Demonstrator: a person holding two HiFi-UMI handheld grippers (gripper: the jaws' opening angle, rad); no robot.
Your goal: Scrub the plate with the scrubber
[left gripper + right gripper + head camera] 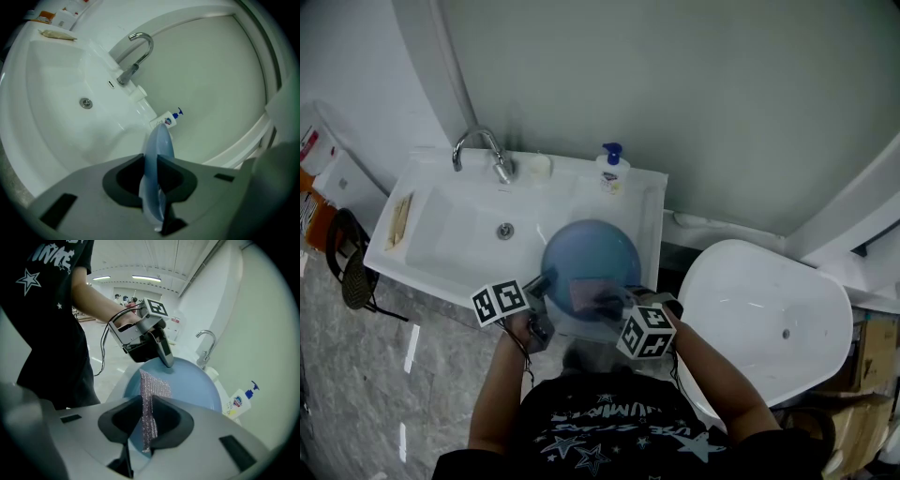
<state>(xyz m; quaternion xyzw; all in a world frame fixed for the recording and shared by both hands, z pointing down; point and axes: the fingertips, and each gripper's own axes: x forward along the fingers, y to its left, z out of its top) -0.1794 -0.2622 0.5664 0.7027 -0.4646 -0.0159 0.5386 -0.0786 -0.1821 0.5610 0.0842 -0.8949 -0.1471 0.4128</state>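
Glossy white sink (450, 234), left tool (151, 174) clamping round blue plate (591, 251) rim, right tool (147, 420) pinching flat knitted scrubber (154, 386).

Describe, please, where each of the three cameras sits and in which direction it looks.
Head view: on the person's head, looking steeply down at the sink and blue plate; both forearms, the left claw and the right claw show.
Left gripper view: on the left claw, looking along its jaws, shut on the plate's rim, toward the faucet.
Right gripper view: on the right claw, looking past the gripped scrubber onto the plate; the person's arm and shirt show.
Shared: all three show the plate and soap bottle.
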